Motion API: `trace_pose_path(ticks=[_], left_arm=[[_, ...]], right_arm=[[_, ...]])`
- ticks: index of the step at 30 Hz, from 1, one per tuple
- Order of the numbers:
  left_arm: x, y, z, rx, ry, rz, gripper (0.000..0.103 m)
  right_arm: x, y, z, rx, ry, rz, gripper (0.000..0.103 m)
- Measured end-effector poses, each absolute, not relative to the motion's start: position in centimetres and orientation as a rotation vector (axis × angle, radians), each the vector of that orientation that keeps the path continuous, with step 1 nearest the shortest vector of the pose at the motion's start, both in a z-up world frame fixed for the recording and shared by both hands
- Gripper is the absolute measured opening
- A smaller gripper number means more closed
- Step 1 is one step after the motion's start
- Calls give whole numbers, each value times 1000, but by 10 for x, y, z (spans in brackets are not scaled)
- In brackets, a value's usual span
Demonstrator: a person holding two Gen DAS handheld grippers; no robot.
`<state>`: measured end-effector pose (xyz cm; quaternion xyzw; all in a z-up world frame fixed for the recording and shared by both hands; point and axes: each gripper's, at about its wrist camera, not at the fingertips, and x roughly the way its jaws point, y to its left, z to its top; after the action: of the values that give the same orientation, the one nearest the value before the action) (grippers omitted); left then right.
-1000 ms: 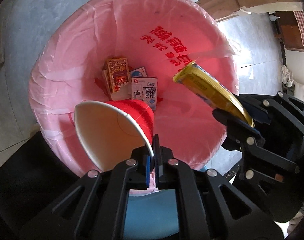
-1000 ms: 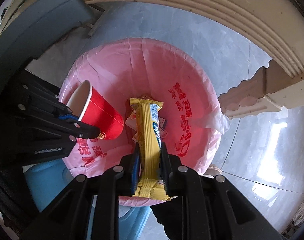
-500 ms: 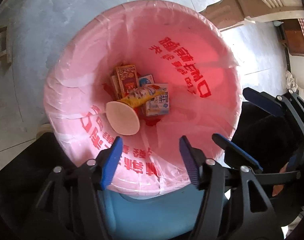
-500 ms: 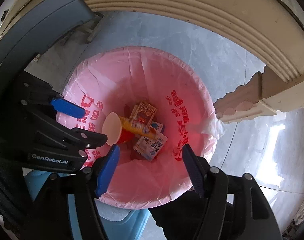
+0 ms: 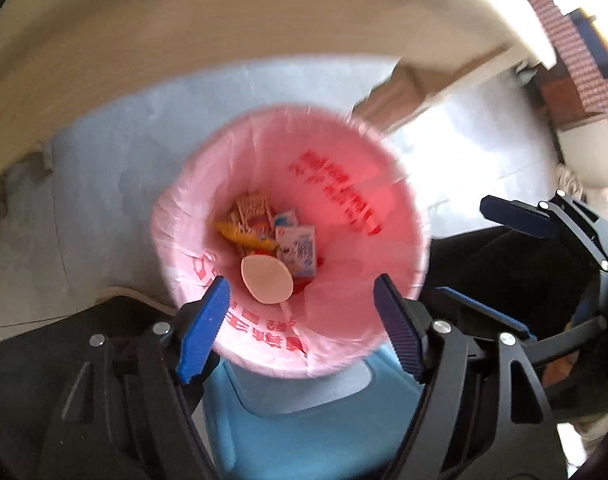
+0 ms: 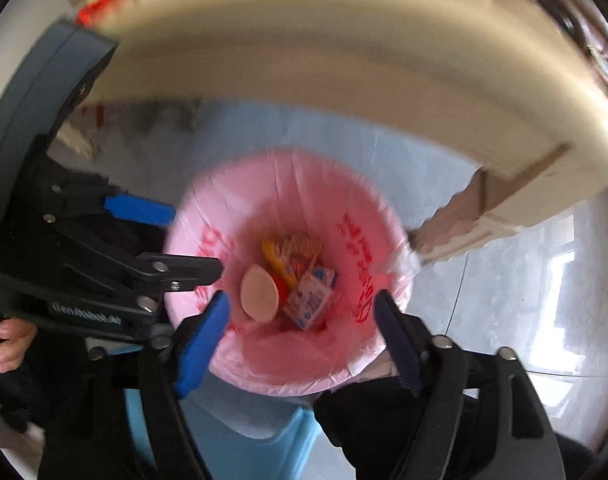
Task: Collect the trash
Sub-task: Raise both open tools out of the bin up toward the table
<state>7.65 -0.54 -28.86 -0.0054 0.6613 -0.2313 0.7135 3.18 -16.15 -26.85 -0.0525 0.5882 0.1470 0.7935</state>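
Pink liner [image 5: 388, 240] holds the trash: cup [image 5: 267, 279], yellow wrapper [image 5: 240, 236] and carton [image 5: 298, 250] lie at the bottom. Left hand-held gripper [image 5: 300, 326] and right hand-held gripper [image 6: 300, 334] hang above, jaws opening, nothing between them.

A pale grey tiled floor [image 5: 116, 168] with a glossy sheen fills the ground. A broad cream-coloured curved counter edge [image 6: 344, 60] arches across the top, blurred. A carved beige furniture leg [image 6: 484, 208] stands on the floor beneath it. A red-and-white checked cloth [image 5: 564, 40] hangs at the upper right in the left wrist view.
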Motion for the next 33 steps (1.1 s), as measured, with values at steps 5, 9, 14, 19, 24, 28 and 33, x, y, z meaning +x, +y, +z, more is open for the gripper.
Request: trace_pose_path(ticks=[5, 9, 14, 19, 24, 28, 33], left_arm=[[86, 22, -196, 18, 1342, -464, 72], [110, 40, -105, 113, 1203, -435, 82], [140, 46, -20, 197, 1086, -530, 90], [167, 35, 11, 263, 1081, -660, 91], [186, 20, 12, 359, 1081, -693, 91], [207, 13, -2, 416, 1110, -727, 91], [229, 9, -23, 417, 1139, -778, 91]], right_arm=[[27, -181, -186, -25, 1146, 314, 85], [31, -191, -112, 4, 1032, 346, 96], [47, -189, -40, -6, 961, 389, 96], [70, -186, -5, 11, 953, 421, 96], [89, -186, 7, -6, 937, 392, 96], [105, -184, 11, -64, 926, 352, 96], [127, -179, 5, -105, 953, 347, 96]])
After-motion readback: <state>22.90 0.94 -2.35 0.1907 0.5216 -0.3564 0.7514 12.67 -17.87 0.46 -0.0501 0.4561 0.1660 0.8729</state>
